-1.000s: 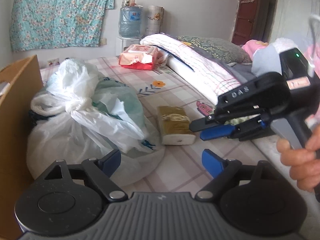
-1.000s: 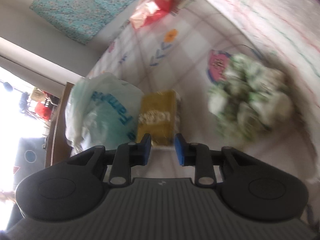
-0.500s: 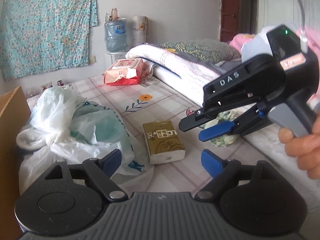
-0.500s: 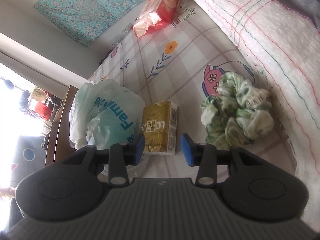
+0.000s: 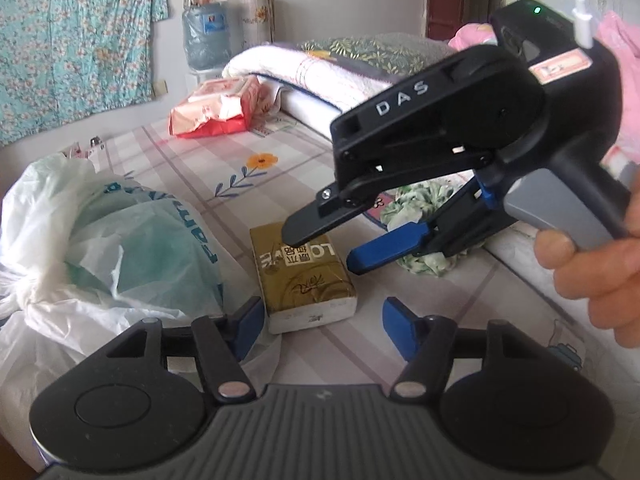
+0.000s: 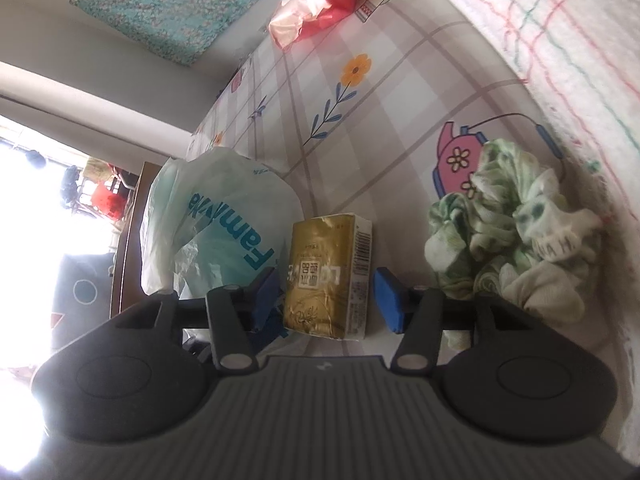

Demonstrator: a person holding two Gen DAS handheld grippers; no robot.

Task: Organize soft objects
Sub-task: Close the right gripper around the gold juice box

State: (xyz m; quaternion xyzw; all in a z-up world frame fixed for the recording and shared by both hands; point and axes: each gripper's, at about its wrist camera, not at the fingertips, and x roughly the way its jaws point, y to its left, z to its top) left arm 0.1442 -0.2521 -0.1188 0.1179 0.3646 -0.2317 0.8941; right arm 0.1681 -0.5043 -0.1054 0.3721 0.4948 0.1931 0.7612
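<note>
Two claws hang over the bed (image 5: 304,160), both released and holding nothing. The right claw (image 6: 328,294) has its blue pads spread to either side of the gold tissue pack (image 6: 326,276), apparently lined up so that closing would pinch the pack across its narrow width; the pads do not seem to touch it yet. In the left wrist view that same right claw (image 5: 320,246) sits tilted above the far end of the gold tissue pack (image 5: 304,276), gripped by the right hand (image 5: 596,268). The left claw (image 5: 322,322) waits wide apart at the pack's near end, probably kept back to leave room.

The pack lies flat on the checked sheet, just beside the white plastic bag (image 5: 120,248), whose crumpled side comes close to the left pad. A green-and-white scrunchie (image 6: 516,248) rests against the folded blanket (image 6: 560,40), near the pack but apart from it. I judge the pack is the first soft thing to be picked up.
</note>
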